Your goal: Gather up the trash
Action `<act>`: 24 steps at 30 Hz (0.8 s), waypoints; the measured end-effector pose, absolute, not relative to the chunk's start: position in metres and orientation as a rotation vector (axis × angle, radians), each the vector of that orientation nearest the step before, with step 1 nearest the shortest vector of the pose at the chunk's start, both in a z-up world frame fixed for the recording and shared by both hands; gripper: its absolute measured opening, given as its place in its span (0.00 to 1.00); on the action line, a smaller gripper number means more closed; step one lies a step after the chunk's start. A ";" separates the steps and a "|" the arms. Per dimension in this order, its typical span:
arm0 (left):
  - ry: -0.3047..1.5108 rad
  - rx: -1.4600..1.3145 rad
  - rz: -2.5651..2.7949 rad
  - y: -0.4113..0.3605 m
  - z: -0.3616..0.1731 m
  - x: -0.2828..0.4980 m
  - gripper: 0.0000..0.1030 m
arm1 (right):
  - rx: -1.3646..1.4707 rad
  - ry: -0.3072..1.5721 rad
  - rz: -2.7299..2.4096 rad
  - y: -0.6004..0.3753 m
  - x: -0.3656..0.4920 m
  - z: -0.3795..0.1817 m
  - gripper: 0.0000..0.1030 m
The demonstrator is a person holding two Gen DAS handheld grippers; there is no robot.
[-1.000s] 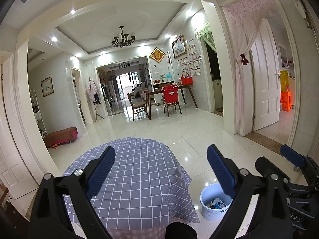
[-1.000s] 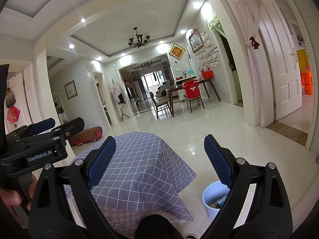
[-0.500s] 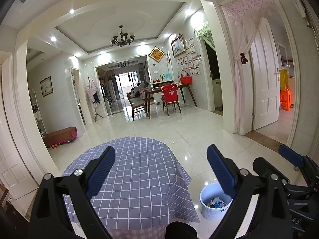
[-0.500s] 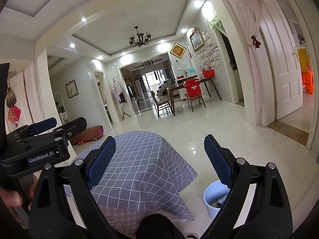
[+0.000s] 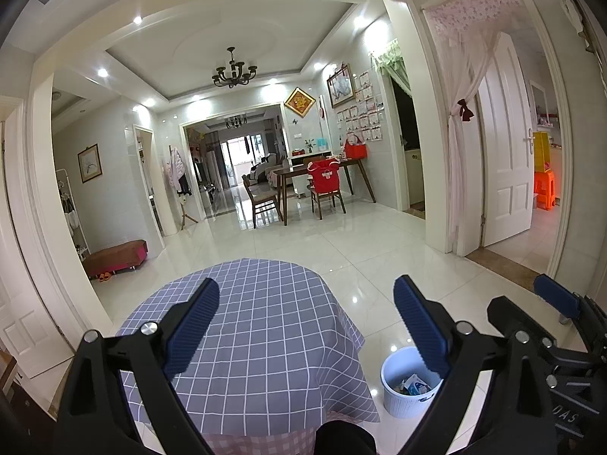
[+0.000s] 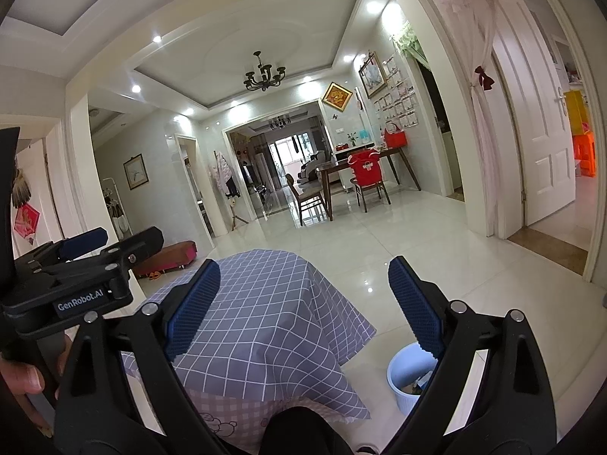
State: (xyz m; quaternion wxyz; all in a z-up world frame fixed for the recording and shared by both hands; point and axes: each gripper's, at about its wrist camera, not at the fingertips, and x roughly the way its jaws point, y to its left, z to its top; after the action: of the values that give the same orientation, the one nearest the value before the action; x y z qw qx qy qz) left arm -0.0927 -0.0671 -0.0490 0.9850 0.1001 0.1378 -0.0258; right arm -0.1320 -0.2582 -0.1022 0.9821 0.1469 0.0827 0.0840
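**Wastebasket on the floor beside the checked desk, both claws wide and empty**

The white ribbed wastebasket (image 5: 408,392) stands on the glossy tiled floor (image 5: 364,250) just to the right of the desk (image 5: 261,341). Scraps of trash (image 5: 414,385) lie inside it, among them a blue and white wrapper whose print is too small to read. In the right wrist view the wastebasket (image 6: 406,383) is partly hidden behind a blue pad.

The desk wears a lilac cloth with a white grid, over a pink checked underlayer with a cartoon figure (image 6: 218,426) printed near its hem.

The left claw (image 5: 305,326) hangs above the desk with its blue ribbed pads (image 5: 191,328) spread far apart, nothing between them. The right claw (image 6: 303,309) is likewise spread wide and holds nothing; its right pad overlaps the wastebasket's rim in the view.

In the right wrist view the left claw's body bears the label "GenRobot.AI" (image 6: 80,305), with a hand (image 6: 22,373) gripping its handle below. In the left wrist view the other tool's body shows the letters "DAS" (image 5: 565,415).

Beyond the desk stand a dining table (image 5: 322,174) and a chair with a red cover (image 5: 325,180). A chandelier (image 5: 233,74) hangs above. A brown bench (image 5: 115,256) sits left of the desk, a white door (image 5: 506,144) to its right.
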 end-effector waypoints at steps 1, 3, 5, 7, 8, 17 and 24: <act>0.277 0.201 -0.051 -0.067 -0.049 -0.093 0.89 | 0.296 0.166 0.170 -0.261 -0.133 -0.104 0.86; 0.276 0.199 -0.051 -0.066 -0.049 -0.093 0.89 | 0.297 0.168 0.170 -0.260 -0.134 -0.103 0.86; 0.277 0.199 -0.049 -0.065 -0.051 -0.093 0.89 | 0.297 0.167 0.170 -0.260 -0.134 -0.103 0.86; 0.277 0.199 -0.050 -0.065 -0.052 -0.094 0.89 | 0.297 0.167 0.169 -0.261 -0.134 -0.103 0.86; 0.278 0.199 -0.050 -0.065 -0.051 -0.093 0.89 | 0.297 0.168 0.170 -0.261 -0.134 -0.103 0.86; 0.279 0.201 -0.046 -0.064 -0.053 -0.095 0.89 | 0.296 0.170 0.173 -0.259 -0.135 -0.105 0.86; 0.282 0.200 -0.044 -0.062 -0.056 -0.096 0.89 | 0.297 0.171 0.173 -0.259 -0.135 -0.104 0.86</act>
State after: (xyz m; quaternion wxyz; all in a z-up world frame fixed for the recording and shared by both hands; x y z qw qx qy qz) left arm -0.0957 -0.0619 -0.0556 0.9849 0.0996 0.1401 -0.0217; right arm -0.1346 -0.2587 -0.1038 0.9816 0.1477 0.0848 0.0860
